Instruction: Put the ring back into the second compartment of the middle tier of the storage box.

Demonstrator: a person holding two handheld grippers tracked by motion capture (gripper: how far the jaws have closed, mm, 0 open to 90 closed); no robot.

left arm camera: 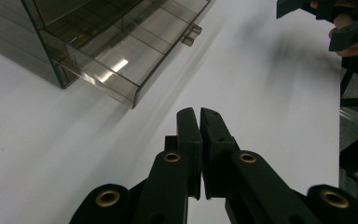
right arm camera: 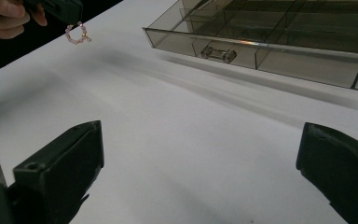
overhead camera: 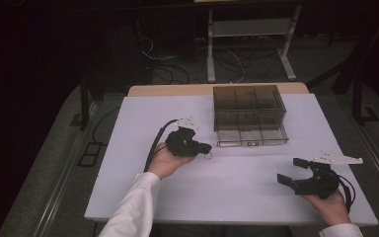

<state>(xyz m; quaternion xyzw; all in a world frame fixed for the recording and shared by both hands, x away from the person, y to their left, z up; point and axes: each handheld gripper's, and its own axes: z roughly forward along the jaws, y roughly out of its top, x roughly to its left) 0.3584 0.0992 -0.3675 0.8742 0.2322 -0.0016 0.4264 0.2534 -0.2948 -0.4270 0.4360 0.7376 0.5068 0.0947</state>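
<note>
My left gripper hovers over the white table, left of the middle, jaws pressed together. A small ring of pink beads hangs from their tips; the left gripper view's own jaws hide it. A smoky clear drawer box stands at the back centre with its bottom drawer pulled out toward me. The drawer's divided compartments and small handle look empty. My right gripper rests at the near right, open, nothing between its jaws.
The table's near edge lies just below both hands. The open drawer sits just beyond and to the right of the left gripper. Behind the table are a white metal stand and cables on the dark floor.
</note>
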